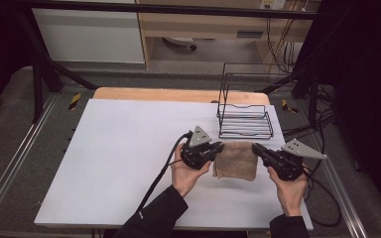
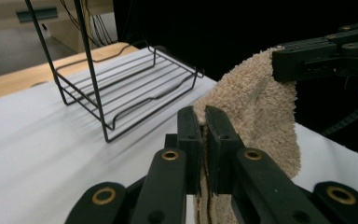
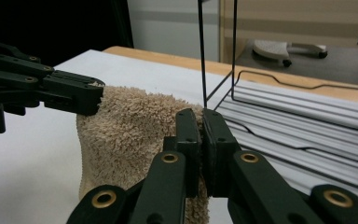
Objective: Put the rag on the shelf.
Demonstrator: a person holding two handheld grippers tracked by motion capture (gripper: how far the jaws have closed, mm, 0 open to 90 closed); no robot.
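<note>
A tan towel [image 1: 236, 160] is held above the white worktop [image 1: 124, 163], one upper corner clamped in the jaws of the left gripper [image 1: 220, 147], the other in those of the right gripper [image 1: 256, 148]. Just beyond it, a black wire rack [image 1: 244, 120] is seen with nothing visible inside.

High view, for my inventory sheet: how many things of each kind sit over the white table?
Beige fluffy terry towel: 1
Black wire rack: 1
Black two-jaw claw, left and right: 2
Total: 4
</note>
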